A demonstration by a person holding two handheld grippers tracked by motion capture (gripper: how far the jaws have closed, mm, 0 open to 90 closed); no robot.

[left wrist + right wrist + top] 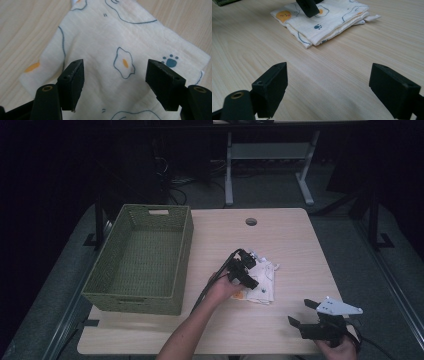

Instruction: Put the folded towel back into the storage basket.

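Folded cloth [260,282] is seen lying on a pale wooden table [290,240], near its middle and to the right of a green woven basket [140,260]. It is cream-white and printed with fried eggs outlined in blue with orange yolks, small blue paw prints and a round orange face; several layers are stacked at its edges, and one corner is shown sticking out loosely. The left gripper [245,267] is held directly over the cloth, pointed down at it. In the left gripper view [115,75] the jaws are parted, with the printed fabric spread beneath and between them; whether the tips touch the fabric cannot be told, and nothing is clamped. The right gripper [302,312] is held low near the table's front right corner, well apart from the cloth, and its jaws are spread wide over bare wood [327,82].
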